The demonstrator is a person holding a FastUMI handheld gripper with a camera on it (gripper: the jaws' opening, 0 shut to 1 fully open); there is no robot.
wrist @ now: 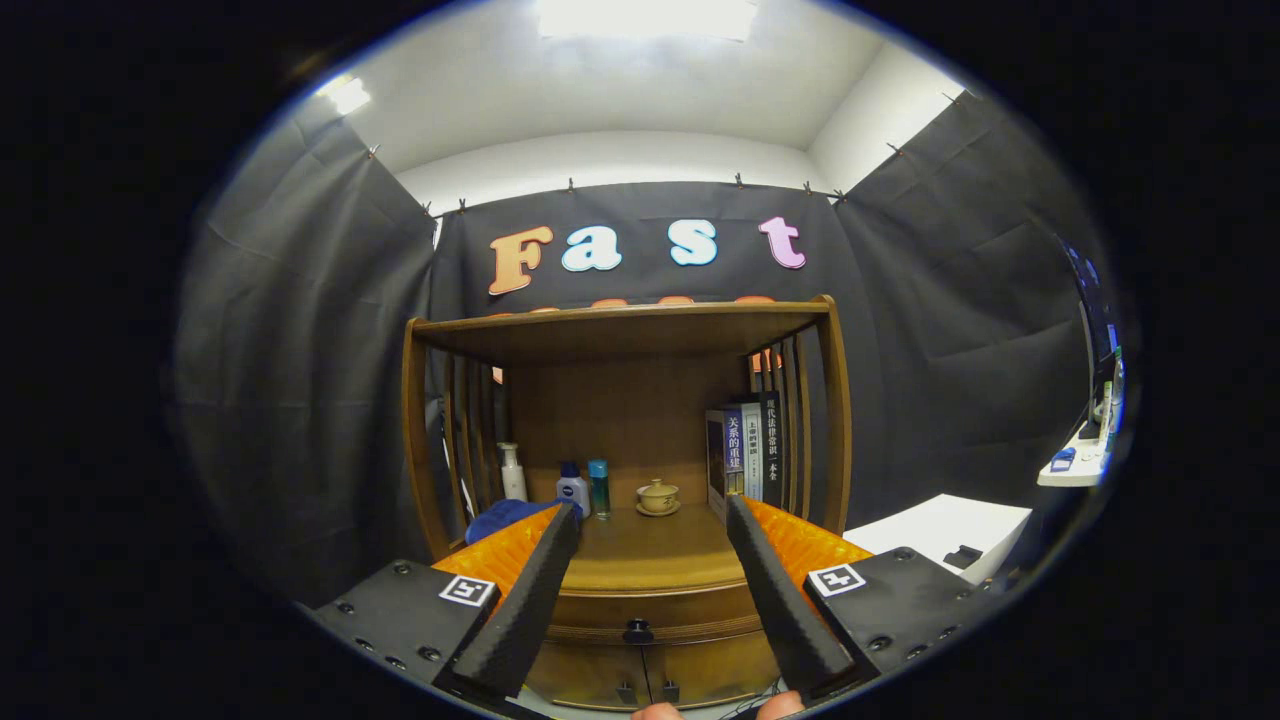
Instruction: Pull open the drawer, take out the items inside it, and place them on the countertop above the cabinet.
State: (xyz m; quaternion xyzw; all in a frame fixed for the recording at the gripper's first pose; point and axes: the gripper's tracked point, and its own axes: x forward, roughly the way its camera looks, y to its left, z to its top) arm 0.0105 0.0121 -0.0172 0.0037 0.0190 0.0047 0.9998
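Wooden drawer [640, 618] shut; gripper [650, 515] jaws apart, clear of it.

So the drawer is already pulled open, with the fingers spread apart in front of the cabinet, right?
Not quite. The drawer is shut, flush with the cabinet front, its knob untouched. The gripper view shows this. The fingers are indeed spread apart in front of the cabinet, holding nothing.

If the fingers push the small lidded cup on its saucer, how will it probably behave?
The lidded cup looks ceramic, so probably fragile. It sits loose on a saucer and may slide or shed its lid. The gripper, fingers open, is short of it.
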